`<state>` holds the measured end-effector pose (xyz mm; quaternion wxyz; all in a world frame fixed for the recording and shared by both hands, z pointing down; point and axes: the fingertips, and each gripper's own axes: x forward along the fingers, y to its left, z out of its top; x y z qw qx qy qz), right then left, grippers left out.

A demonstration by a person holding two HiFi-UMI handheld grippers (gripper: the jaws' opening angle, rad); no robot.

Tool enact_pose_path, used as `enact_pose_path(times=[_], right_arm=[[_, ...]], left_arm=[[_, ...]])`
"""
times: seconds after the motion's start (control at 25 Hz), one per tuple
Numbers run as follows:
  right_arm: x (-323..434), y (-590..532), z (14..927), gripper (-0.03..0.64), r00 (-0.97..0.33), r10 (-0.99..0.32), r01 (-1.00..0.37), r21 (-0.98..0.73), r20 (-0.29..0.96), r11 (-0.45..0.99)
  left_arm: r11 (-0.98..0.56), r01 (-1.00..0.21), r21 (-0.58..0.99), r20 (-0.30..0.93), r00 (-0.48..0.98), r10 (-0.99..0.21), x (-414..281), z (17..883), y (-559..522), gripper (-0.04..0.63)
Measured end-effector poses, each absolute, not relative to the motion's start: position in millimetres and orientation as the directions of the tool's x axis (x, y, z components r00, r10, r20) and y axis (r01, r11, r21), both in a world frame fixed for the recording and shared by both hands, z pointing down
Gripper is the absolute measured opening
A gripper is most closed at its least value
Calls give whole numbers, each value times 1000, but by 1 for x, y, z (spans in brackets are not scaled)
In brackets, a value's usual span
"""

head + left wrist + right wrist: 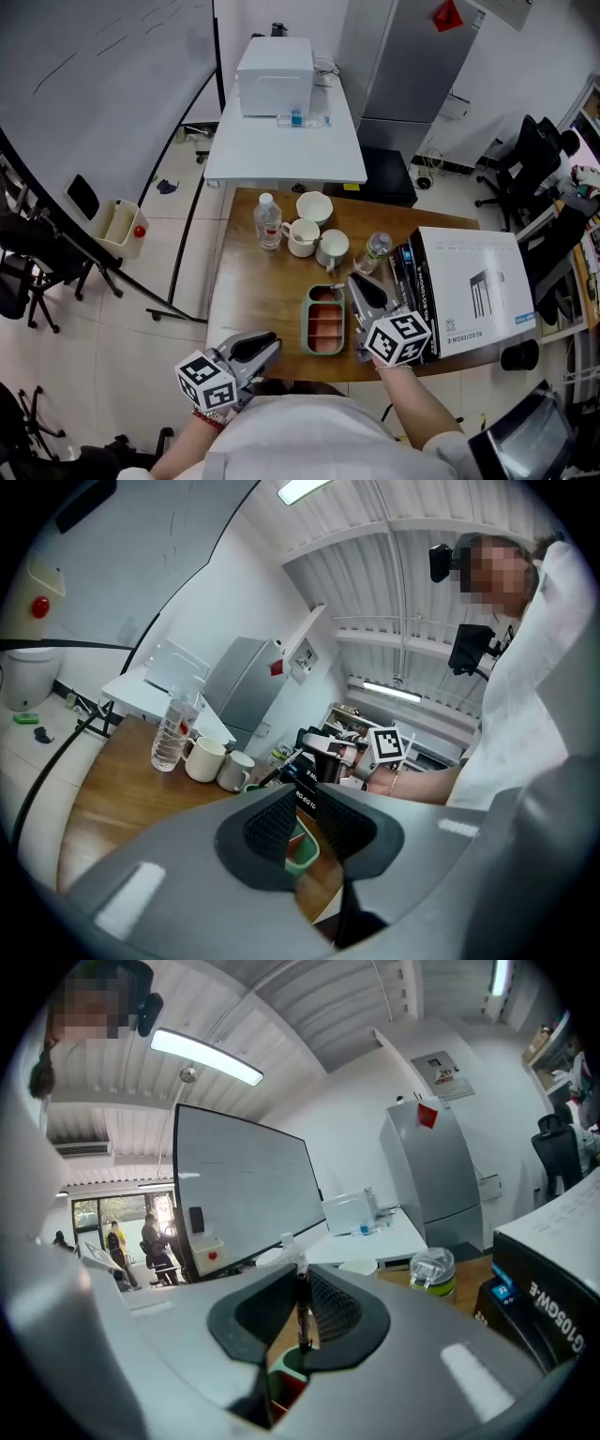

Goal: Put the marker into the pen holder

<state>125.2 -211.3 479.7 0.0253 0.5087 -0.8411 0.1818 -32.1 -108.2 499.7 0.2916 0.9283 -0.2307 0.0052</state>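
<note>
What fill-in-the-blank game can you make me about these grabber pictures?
The right gripper is shut on a thin dark ____.
The left gripper has open jaws that hold ____.
The tray on the wooden table is coloured ____.
Missing words: marker; nothing; green.

Centre frame, on the wooden table [253,291]: bottle [268,221] at left, bowl [314,206] behind the two mugs [302,237], jar [375,248] to their right. Tray [325,323] sits below them, box [473,286] at far right, marker [302,1312] above the tray.
</note>
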Motion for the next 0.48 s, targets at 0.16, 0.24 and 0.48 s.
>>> enact_pose_path(times=[0.16,0.24,0.48], right_arm=[[117,-221,530,28,-468,-816,-876,-304,340,375],[117,-220,550,28,-452,-807,-885,-304,381,352],[121,-211,592,76,-423,-749,-904,-190,510,382]], left_arm=[[-725,-432,537,138,892,-430,-32,498,-107,66],[-724,-436,535,136,890,-435,-34,499,-107,67],[-710,-454,538,142,879,-455,-43,503,-107,66]])
